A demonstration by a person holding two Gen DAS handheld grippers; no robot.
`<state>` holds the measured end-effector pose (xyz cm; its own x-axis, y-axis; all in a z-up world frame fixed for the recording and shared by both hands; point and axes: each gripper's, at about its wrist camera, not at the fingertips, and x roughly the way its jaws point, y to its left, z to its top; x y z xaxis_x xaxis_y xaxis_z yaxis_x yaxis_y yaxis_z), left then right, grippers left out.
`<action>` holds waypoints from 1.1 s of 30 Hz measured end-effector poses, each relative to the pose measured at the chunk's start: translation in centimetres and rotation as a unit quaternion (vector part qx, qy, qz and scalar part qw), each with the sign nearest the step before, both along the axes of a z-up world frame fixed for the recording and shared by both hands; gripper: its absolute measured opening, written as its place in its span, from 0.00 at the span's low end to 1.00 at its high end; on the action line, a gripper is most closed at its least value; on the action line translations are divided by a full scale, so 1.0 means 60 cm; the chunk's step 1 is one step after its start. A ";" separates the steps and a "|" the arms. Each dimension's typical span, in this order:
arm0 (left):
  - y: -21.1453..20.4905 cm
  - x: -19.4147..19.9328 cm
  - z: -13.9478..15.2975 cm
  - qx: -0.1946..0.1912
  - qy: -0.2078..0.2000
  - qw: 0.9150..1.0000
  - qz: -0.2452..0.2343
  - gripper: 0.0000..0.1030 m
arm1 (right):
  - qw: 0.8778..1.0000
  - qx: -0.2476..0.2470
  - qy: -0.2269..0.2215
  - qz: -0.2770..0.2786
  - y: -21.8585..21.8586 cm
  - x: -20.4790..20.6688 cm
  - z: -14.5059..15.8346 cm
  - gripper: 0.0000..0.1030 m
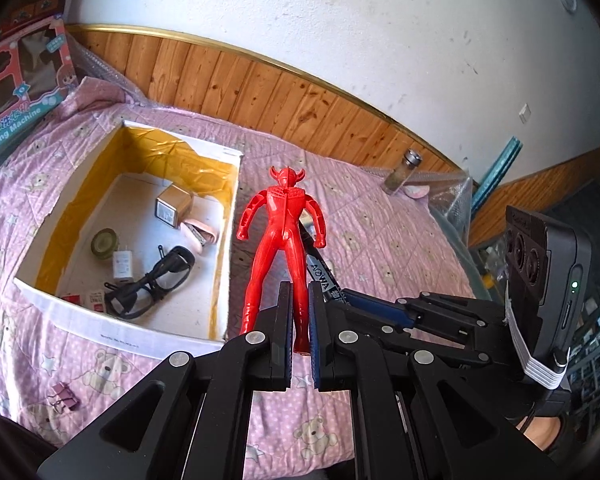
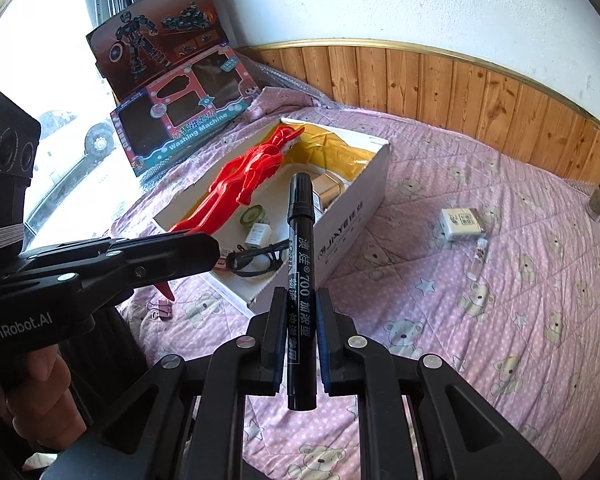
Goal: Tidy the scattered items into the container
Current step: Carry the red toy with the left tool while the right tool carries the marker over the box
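My left gripper (image 1: 300,292) is shut on one leg of a red toy figure (image 1: 284,224), which hangs in the air just right of the white cardboard box (image 1: 112,330). The same red figure (image 2: 240,176) shows in the right wrist view, over the box (image 2: 352,216), held by the left gripper (image 2: 204,248). My right gripper (image 2: 299,300) is shut on a black marker (image 2: 300,264) that stands up between its fingers. The marker (image 1: 320,276) and right gripper (image 1: 364,300) show beside the figure in the left wrist view. Inside the box lie glasses (image 1: 148,284), a charger (image 1: 123,264), tape and a small box.
On the pink quilt lie a small white packet (image 2: 462,222), a little tube (image 2: 480,256) and a pink binder clip (image 1: 62,396). A glass jar (image 1: 400,174) stands by the wood panelling. Toy boxes (image 2: 184,120) lean at the quilt's far left.
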<state>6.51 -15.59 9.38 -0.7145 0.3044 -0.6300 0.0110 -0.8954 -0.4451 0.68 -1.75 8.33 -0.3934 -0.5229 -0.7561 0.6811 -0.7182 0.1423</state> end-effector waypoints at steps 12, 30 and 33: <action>-0.062 -0.016 0.007 0.003 -0.001 0.999 0.033 0.07 | 1.000 0.001 0.007 0.018 -0.056 -0.017 0.015 0.14; -0.159 -0.093 -0.029 0.001 -0.047 0.996 0.079 0.07 | 0.999 0.007 0.005 0.039 -0.141 -0.083 0.006 0.14; -0.169 -0.116 -0.039 -0.001 -0.060 0.995 0.083 0.07 | 0.999 0.009 0.004 0.041 -0.154 -0.098 0.003 0.14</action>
<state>-0.42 -25.72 7.04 -0.6741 0.1868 -0.7147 0.2117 -0.8781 -0.4292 -5.22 -11.01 8.52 -0.3567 -0.5393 -0.7628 0.7383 -0.6631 0.1235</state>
